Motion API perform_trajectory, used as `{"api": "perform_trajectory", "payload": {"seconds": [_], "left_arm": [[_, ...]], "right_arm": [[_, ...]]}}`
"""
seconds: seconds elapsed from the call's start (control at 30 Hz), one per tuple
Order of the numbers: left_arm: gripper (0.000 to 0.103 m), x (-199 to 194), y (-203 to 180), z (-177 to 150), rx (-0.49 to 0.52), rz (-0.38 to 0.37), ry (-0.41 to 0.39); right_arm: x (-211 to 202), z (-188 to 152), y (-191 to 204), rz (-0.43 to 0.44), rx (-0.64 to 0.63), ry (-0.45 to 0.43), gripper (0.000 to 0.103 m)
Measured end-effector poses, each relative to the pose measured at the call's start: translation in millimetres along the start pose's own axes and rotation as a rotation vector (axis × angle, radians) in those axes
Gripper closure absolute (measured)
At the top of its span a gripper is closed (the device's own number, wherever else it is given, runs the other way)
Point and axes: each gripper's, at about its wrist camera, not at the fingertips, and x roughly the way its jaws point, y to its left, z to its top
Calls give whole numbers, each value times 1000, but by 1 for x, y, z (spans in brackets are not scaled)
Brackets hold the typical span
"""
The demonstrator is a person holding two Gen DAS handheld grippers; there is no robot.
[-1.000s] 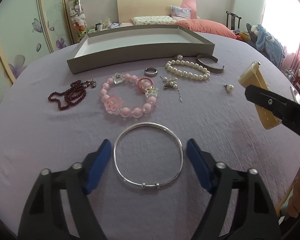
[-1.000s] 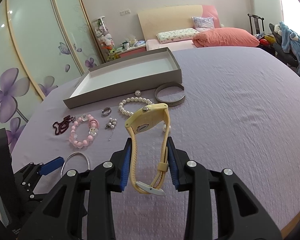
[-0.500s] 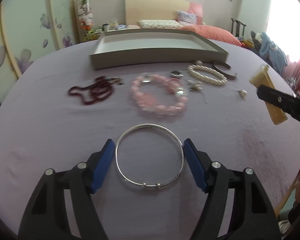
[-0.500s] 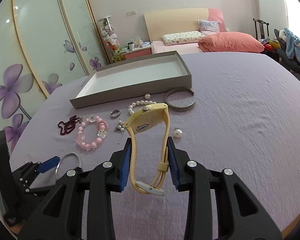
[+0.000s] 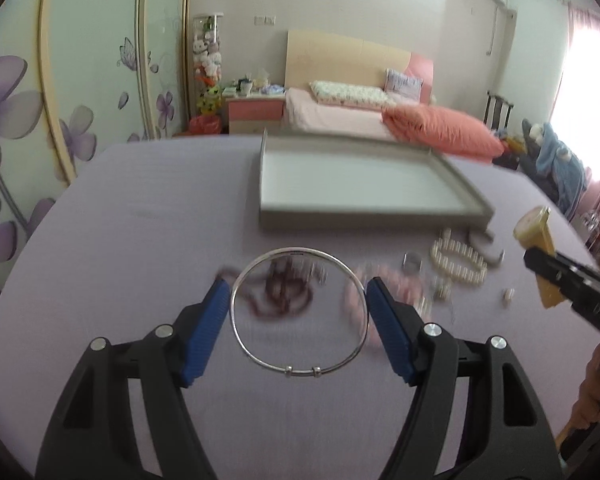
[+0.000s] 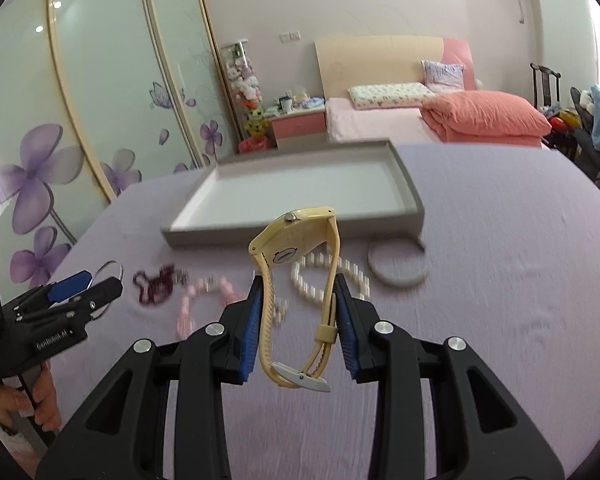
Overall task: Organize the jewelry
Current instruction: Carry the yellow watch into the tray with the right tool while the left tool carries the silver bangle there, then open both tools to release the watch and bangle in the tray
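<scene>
The left gripper is clasping a silver bangle between its blue fingers, holding it above the purple cloth. The right gripper is gripping a yellow watch by its strap. Beyond both sets of fingers, a gray tray is sitting open, beads lying before it.
</scene>
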Motion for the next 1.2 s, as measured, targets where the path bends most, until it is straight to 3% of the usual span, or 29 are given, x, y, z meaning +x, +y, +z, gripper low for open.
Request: {"api": "perform_trajectory", "payload": {"seconds": [0.27, 0.47, 0.63, 0.73, 0.83, 0.97, 1.07, 1.2], "left_arm": [[34, 50, -10, 89, -8, -38, -40], [34, 121, -24, 138, -1, -25, 33], [34, 171, -34, 155, 6, -16, 107], [34, 191, -36, 157, 4, -8, 142], [34, 204, -34, 156, 7, 8, 161], [34, 217, -28, 155, -10, 9, 185], [34, 224, -25, 153, -17, 11, 195], [34, 232, -23, 153, -26, 23, 210]], "right_arm": [[41, 83, -13, -4, -20, -40, 68], [128, 133, -45, -39, 20, 94, 68], [206, 139, -64, -85, 42, 267, 68], [232, 137, -68, -116, 54, 328, 68], [246, 136, -71, -135, 55, 356, 67], [252, 131, -69, -156, 32, 372, 54], [246, 128, -71, -135, 37, 362, 42], [232, 129, -76, -96, 54, 338, 39]]}}
